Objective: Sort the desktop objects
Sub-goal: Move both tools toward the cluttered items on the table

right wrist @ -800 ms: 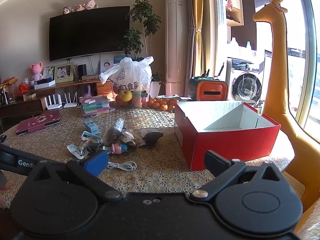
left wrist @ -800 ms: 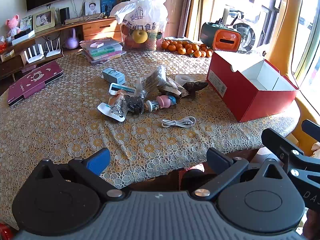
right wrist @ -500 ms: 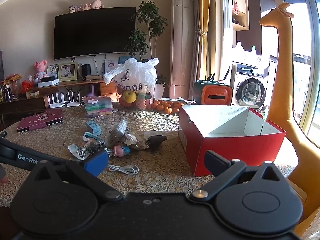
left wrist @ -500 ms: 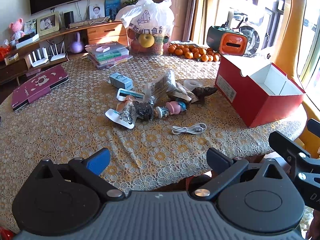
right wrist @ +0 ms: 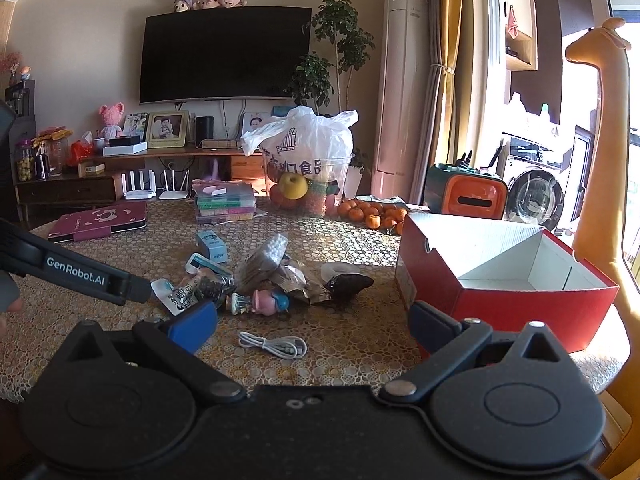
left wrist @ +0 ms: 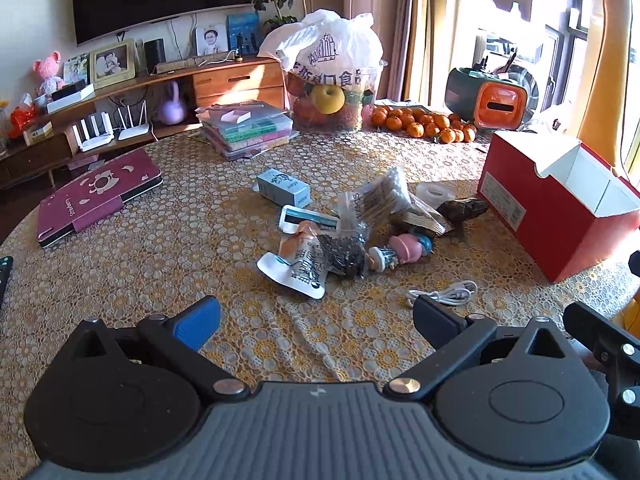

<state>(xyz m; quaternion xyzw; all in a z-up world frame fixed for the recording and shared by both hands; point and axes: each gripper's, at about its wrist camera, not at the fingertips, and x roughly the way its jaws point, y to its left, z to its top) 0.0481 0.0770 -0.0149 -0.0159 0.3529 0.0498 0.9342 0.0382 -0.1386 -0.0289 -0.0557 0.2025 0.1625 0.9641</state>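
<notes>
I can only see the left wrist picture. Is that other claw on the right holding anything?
Observer: No. In its own view the right gripper is empty, jaws wide open.
Visitor: Can that camera see my claw?
Observer: Yes, from the side. The left gripper carries white lettering reading GenRobot.AI.
Visitor: My picture cuts off the television's top. Anything up there?
Observer: A row of small plush toys sits on the television.
</notes>
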